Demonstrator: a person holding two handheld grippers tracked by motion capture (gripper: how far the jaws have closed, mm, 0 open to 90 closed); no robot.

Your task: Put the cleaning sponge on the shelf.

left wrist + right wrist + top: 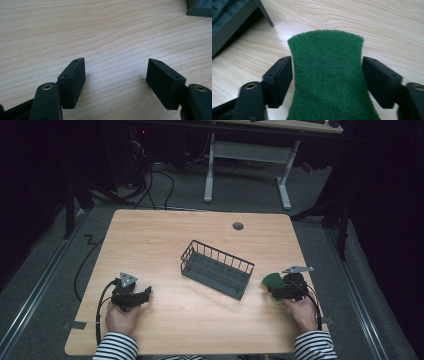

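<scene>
Starting with the high view: we've got a wooden tabletop point(165, 235) with a dark wire basket point(216, 269) sitting roughly in the middle, turned at an angle. Our left gripper point(145, 293) rests low near the front left edge, well apart from the basket, and there's nothing close to it. Our right gripper point(273, 290) is over by the front right, just beside the basket's near end, with a green scrub pad point(272, 280) poking out of its front. The basket looks empty from here, so if the pad is meant to go in it, that part isn't done yet.

Left gripper view: the jaws stand wide apart with only bare wood grain between them. A corner of the basket point(200, 8) peeks in at the top right, off in the distance. So this one is idle and holding nothing.

Right gripper view: the scrub pad point(328, 77) runs straight up between the two jaws. Its edges bow inward right where the pads sit, so we'd say the right gripper point(327, 75) is pinching it across its width, a wide grip but a real one. The basket wall point(234, 23) sits at the upper left, near but not touching.

Our read: the pad is picked up and the drop is what's left.
</scene>
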